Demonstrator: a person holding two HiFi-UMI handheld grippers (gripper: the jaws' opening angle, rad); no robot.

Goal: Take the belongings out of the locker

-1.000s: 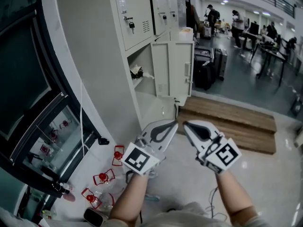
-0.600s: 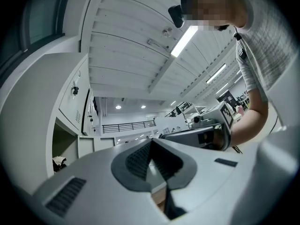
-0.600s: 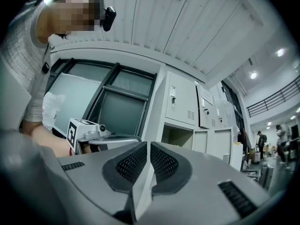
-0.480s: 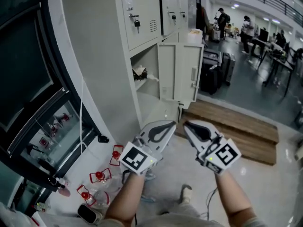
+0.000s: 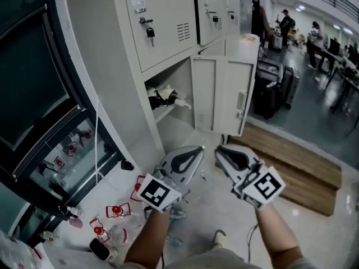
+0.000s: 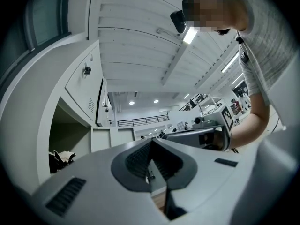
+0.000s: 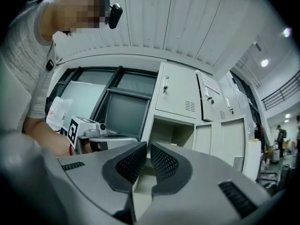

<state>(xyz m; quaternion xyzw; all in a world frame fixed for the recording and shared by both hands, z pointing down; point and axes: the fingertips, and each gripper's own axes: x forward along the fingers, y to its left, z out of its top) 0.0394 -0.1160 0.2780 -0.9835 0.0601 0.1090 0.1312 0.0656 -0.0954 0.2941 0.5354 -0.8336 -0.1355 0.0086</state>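
Observation:
A grey bank of lockers (image 5: 168, 15) stands ahead, and one low compartment has its door (image 5: 221, 97) swung open. Inside lie crumpled belongings (image 5: 162, 98), dark and white, also visible in the left gripper view as belongings (image 6: 60, 157). My left gripper (image 5: 199, 149) and right gripper (image 5: 219, 149) are held side by side well short of the opening. Both are shut with nothing in them. The left gripper's tips (image 6: 151, 143) meet, and the right gripper's tips (image 7: 147, 146) leave only a slit. The open compartment (image 7: 171, 132) lies straight ahead of the right one.
Several small red-topped objects (image 5: 118, 210) lie on the floor at the lower left, next to a dark glass wall (image 5: 33, 94). A wooden step (image 5: 291, 161) runs along the right. Suitcases (image 5: 275, 94) and people at desks (image 5: 314, 38) are farther back.
The view has come nearer to the lockers and swung left, so the open compartment looks larger and closer. Both grippers stay shut, side by side.

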